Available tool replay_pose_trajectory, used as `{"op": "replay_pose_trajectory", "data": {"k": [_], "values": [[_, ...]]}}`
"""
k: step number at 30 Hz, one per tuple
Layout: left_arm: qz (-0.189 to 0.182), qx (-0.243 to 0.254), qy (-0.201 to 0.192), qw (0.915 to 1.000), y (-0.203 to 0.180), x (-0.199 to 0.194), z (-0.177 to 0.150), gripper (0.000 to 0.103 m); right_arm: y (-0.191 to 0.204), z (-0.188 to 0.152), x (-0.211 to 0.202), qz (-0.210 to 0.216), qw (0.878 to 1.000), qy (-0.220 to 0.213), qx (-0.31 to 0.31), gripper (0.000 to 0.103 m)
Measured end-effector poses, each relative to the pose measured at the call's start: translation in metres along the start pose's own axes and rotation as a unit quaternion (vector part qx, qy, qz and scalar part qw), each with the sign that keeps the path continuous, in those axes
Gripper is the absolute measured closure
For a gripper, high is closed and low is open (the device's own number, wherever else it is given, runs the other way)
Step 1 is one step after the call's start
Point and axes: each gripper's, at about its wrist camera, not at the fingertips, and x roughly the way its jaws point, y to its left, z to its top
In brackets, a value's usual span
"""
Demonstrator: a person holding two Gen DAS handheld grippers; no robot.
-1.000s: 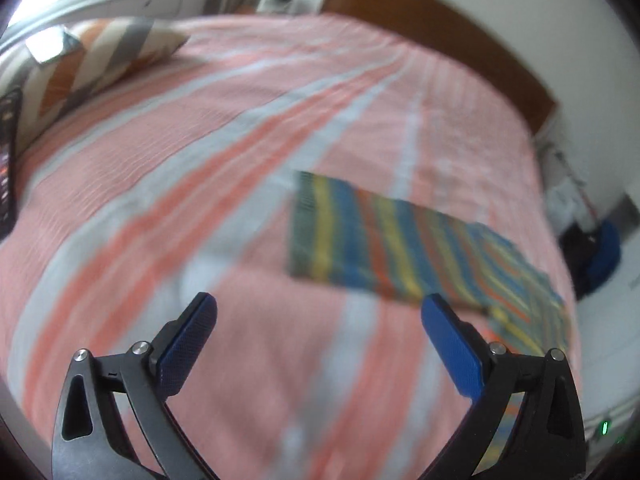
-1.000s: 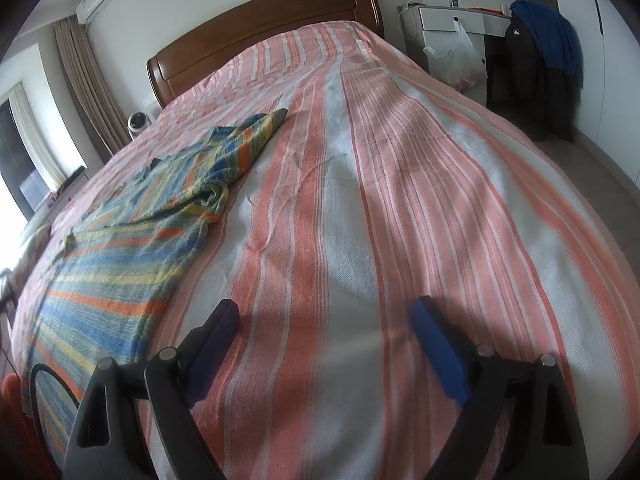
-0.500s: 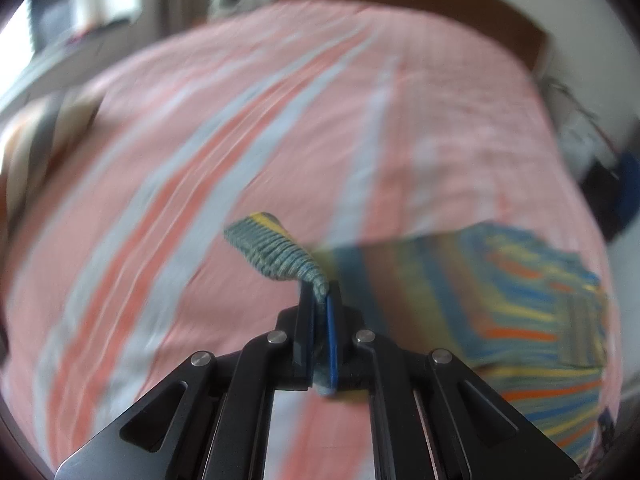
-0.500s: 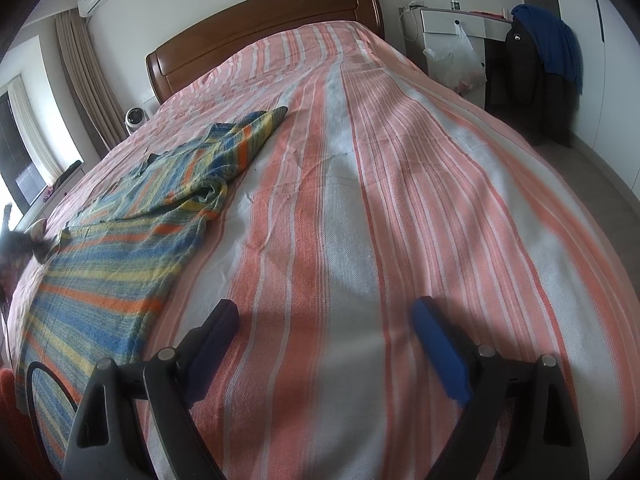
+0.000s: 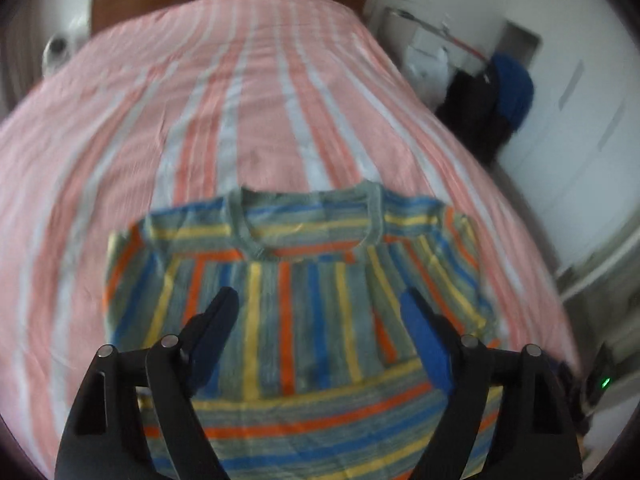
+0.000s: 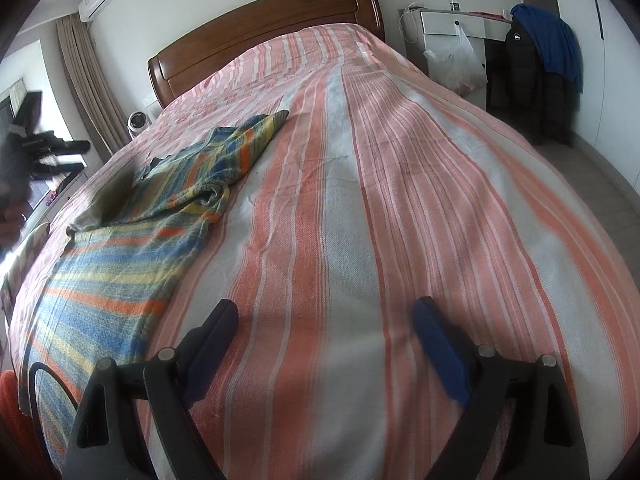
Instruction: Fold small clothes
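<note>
A wide bed (image 6: 400, 208) fills both views, covered with a spread in pink, orange and white stripes that run toward a dark wooden headboard (image 6: 264, 28). Past the far right corner of the bed stands a white cabinet (image 6: 452, 24) with a plastic bag hanging from it, and beside that a dark jacket (image 6: 524, 80) with a blue garment (image 6: 556, 44) draped over it. On the left wall hang beige curtains (image 6: 88, 76), an air conditioner is mounted above them, and a small white fan (image 6: 138, 123) sits on the floor near the headboard.

The striped knit top (image 5: 304, 300), banded in blue, yellow, orange and grey-green, lies on the near left part of the spread. In the left wrist view its neckline faces the headboard and both sleeves are laid inward over the chest, so their stripes run lengthwise while the lower body shows crosswise bands. In the right wrist view the same top (image 6: 132, 248) lies left of centre, one part bunched and a pointed corner stretching toward the headboard.

The left hand-held gripper (image 5: 320, 316) hangs over the folded sleeves; its jaws have just been opening and now stand wide apart, the blue pads (image 5: 424, 340) clear of the cloth, nothing pinched between them. The right hand-held gripper (image 6: 324, 340) is also spread wide and empty, above bare bedspread just right of the top's hem
</note>
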Motion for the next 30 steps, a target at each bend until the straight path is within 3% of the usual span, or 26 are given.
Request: {"op": "replay_pose_trajectory", "data": {"k": [3,6,8,9,11,15,19,23,25,27,30], "values": [[0.001,-0.068,-0.014,0.9976,0.040,-0.014,-0.012,0.016,0.000,-0.001,0.000,0.003,1.000,-0.003,0.002,0.014],[0.079,-0.094,-0.014,0.9924,0.083,-0.013,-0.032,0.007,-0.002,-0.002,-0.001,0.007,1.000,-0.008,0.005,0.014],[0.153,-0.097,0.052,0.9820,0.115,0.014,-0.049,0.008,-0.002,-0.002,-0.001,0.007,1.000,-0.009,0.005,0.014],[0.167,-0.098,0.083,0.9775,0.133,0.024,-0.064,0.008,-0.002,-0.002,-0.001,0.006,1.000,-0.008,0.004,0.014],[0.151,-0.087,0.048,0.9836,0.136,0.008,-0.074,0.007,-0.001,-0.002,-0.001,0.004,1.000,-0.006,0.002,0.014],[0.145,-0.092,0.021,0.9849,0.135,-0.043,-0.099,0.007,0.000,-0.002,-0.001,0.002,1.000,-0.005,0.001,0.014],[0.153,-0.070,-0.014,0.9857,0.136,-0.098,-0.146,0.005,-0.001,-0.001,-0.001,0.006,1.000,-0.008,0.003,0.014],[0.185,-0.074,-0.040,0.9791,0.151,-0.111,-0.189,0.002,0.000,-0.001,-0.001,0.005,1.000,-0.008,0.002,0.014],[0.190,-0.091,-0.028,0.9771,0.167,-0.098,-0.213,0.002,-0.002,-0.001,-0.002,0.009,1.000,-0.009,0.005,0.014],[0.183,-0.078,-0.077,0.9769,0.170,-0.098,-0.230,0.001,-0.002,-0.001,-0.002,0.010,1.000,-0.008,0.006,0.014],[0.206,-0.061,-0.080,0.9733,0.163,-0.094,-0.229,0.000,0.000,-0.001,-0.001,0.003,1.000,-0.005,0.002,0.014]]}}
